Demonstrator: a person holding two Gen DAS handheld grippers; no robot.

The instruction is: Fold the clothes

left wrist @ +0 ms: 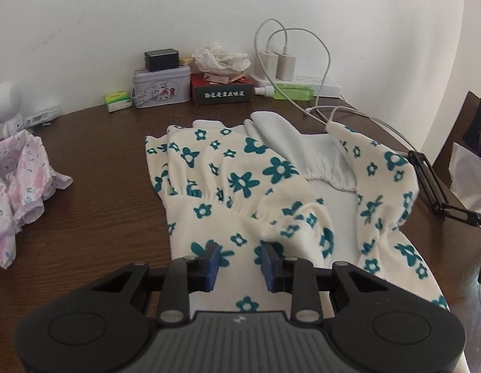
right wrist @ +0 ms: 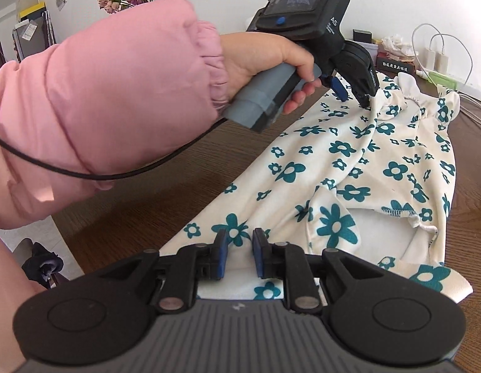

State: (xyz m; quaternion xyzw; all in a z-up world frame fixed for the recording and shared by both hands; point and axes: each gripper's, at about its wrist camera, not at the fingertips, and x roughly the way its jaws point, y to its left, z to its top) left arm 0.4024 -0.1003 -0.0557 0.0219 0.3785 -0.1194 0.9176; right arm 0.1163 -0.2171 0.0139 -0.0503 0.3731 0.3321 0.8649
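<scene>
A cream garment with teal flowers [left wrist: 240, 186] lies spread on the dark wooden table [left wrist: 100, 202], its grey-white inside showing at the elastic neckline. My left gripper [left wrist: 240, 262] is open just above the fabric near the gathered waist. In the right wrist view the same garment [right wrist: 380, 161] stretches away, and my right gripper [right wrist: 239, 256] is open over its near hem. The left gripper [right wrist: 354, 93], held by a hand in a pink sleeve, shows there at the garment's far end, its jaws apart over the cloth.
A pink floral garment [left wrist: 20, 186] lies crumpled at the left. Along the wall stand a tin [left wrist: 161, 88], a red tissue box [left wrist: 222, 90], chargers with cables [left wrist: 281, 62] and a green bottle [left wrist: 290, 91]. A black stand [left wrist: 433, 183] sits at the right edge.
</scene>
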